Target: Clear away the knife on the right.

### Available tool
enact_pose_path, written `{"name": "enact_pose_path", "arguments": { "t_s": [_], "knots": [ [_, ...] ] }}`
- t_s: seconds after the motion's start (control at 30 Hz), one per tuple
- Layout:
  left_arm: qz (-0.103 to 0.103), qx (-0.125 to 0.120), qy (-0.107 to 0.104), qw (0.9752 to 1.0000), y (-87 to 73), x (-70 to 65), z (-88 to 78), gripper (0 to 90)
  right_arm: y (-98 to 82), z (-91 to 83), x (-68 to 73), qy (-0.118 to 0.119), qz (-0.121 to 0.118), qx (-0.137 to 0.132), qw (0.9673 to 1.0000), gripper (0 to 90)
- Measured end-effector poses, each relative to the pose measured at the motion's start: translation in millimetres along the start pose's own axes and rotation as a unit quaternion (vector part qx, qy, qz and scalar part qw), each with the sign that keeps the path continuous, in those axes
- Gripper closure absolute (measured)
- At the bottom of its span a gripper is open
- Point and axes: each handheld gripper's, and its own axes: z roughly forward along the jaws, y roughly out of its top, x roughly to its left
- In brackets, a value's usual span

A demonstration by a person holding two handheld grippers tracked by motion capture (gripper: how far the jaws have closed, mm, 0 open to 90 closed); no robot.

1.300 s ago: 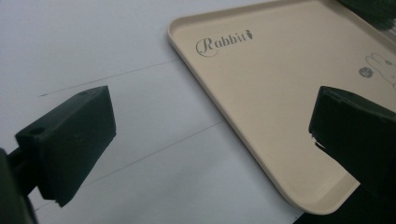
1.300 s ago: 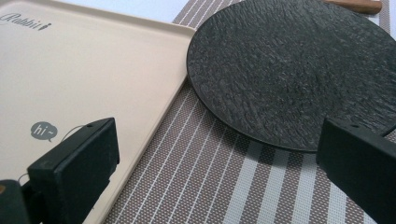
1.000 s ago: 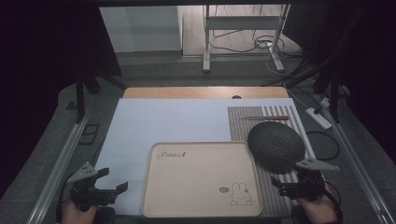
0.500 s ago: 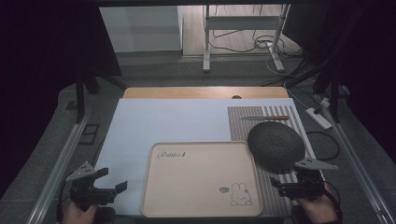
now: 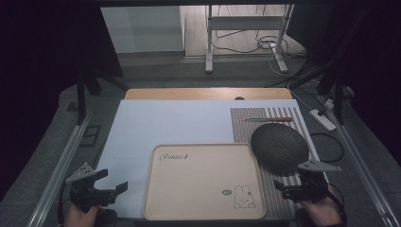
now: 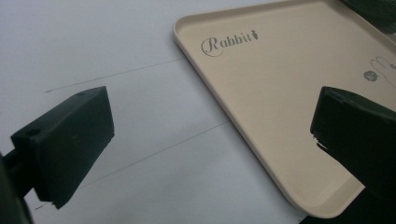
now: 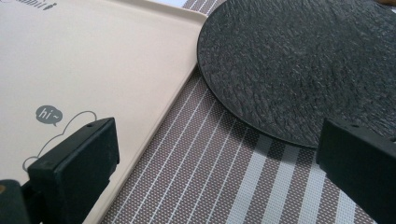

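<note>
Dim floor and trailing cables frame the table (image 5: 142, 123), whose top is covered by a pale sheet, with a striped mat (image 5: 283, 118) along its right edge. Near the front edge lies a beige tray (image 5: 198, 184), flat and bare, printed with a rabbit; it looks set there to receive something. Touching the tray's far right corner, a dark round plate (image 5: 279, 147) rests on the striped mat, partly overhanging it toward the tray. Beyond the plate, near the mat's far edge, lies a slim knife (image 5: 267, 119), well apart from both hands.

At the front left corner, the left gripper (image 5: 111, 187) hovers with jaws wide apart, aimed at the tray's near left rim. At the front right, the right gripper (image 5: 283, 189) also gapes empty, pointed at the plate's near edge. Nothing blocks either approach; the plate's closeness to the tray rim could make sliding awkward.
</note>
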Motion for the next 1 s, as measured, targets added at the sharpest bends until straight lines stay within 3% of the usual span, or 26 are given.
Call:
{"name": "enact_pose_path", "arguments": {
  "t_s": [0.33, 0.87, 1.0],
  "knots": [
    [0.004, 0.003, 0.003, 1.0, 0.4, -0.7, 1.1, 0.0, 2.0, -0.2, -0.9, 0.007, 0.006, -0.004, 0.9999, 0.0],
    [0.005, 0.005, 0.0, 1.0, -0.8, -0.3, 0.1, 0.0, 29.7, 16.6, -6.5, 0.006, -0.031, -0.007, 0.9995, 0.0],
    [0.004, 0.005, 0.0, 1.0, -0.8, -0.2, 0.0, 0.0, 35.3, 21.2, -10.8, 0.006, -0.03, -0.009, 0.9995, 0.0]
  ]
}}
